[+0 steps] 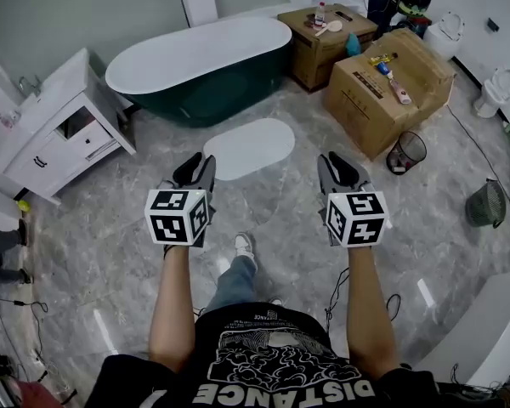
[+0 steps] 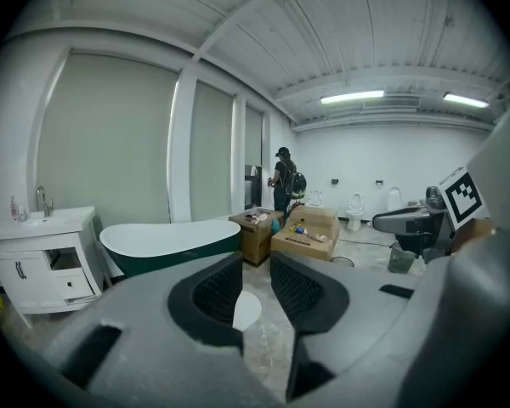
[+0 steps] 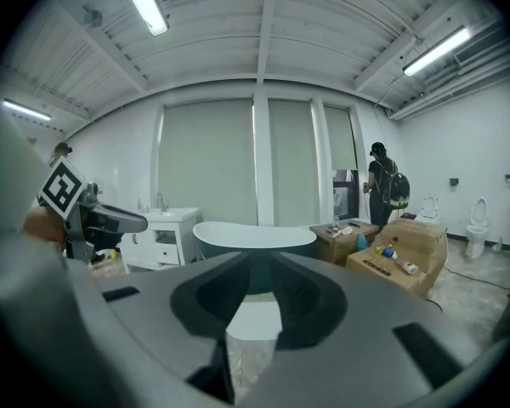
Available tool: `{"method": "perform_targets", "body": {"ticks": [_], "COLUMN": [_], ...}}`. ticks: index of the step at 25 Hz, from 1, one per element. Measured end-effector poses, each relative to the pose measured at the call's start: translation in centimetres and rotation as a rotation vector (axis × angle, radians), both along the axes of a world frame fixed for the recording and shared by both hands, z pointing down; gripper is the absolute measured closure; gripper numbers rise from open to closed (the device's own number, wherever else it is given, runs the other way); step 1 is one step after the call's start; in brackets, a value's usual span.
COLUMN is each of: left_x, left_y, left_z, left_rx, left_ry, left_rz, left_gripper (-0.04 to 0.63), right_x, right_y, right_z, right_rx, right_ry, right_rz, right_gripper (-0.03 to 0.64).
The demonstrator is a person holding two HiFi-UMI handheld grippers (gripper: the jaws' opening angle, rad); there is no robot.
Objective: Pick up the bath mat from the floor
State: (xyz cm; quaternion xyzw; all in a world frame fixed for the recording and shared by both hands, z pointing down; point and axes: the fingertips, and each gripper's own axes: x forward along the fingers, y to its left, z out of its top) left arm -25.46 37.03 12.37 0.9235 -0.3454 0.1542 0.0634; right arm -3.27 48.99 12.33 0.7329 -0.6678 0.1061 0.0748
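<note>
On a grey marble floor [image 1: 110,228], a bath mat [image 1: 249,148] is laid beside the bathtub [image 1: 200,66], ahead of the left gripper [image 1: 195,168] and right gripper [image 1: 340,167], both held slightly parted and empty, seemingly poised for approach.

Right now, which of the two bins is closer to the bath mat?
The black wire bin beside the large cardboard box; the grey basket stands much farther right of the bath mat.

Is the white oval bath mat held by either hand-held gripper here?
No: the white oval bath mat lies flat on the grey marbled floor, beyond the left hand-held gripper and right hand-held gripper, touching neither.
</note>
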Motion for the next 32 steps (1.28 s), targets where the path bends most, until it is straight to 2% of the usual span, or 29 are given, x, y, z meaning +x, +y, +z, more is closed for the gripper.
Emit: {"method": "perform_targets", "body": {"ticks": [11, 20, 23, 32], "left_x": [3.1, 2.8, 2.6, 2.5], "left_y": [-10.6, -21.9, -25.3, -33.0], "left_z": [1.3, 1.4, 1.4, 2.1], "left_rx": [-0.021, -0.054, -0.068, -0.072], "left_ry": [0.005, 0.014, 0.027, 0.039], "left_rz": [0.008, -0.017, -0.025, -0.040], "left_gripper": [0.412, 0.382, 0.370, 0.365], "right_x": [3.0, 4.0, 4.0, 4.8], "right_y": [-9.7, -19.4, -22.5, -30.2], "right_z": [1.2, 0.8, 0.6, 0.6], "right_rx": [-0.041, -0.072, -0.093, -0.102], "right_ry": [-0.010, -0.020, -0.024, -0.011], "right_rz": [0.022, 0.046, 0.044, 0.049], "right_gripper": [0.471, 0.419, 0.382, 0.377]}}
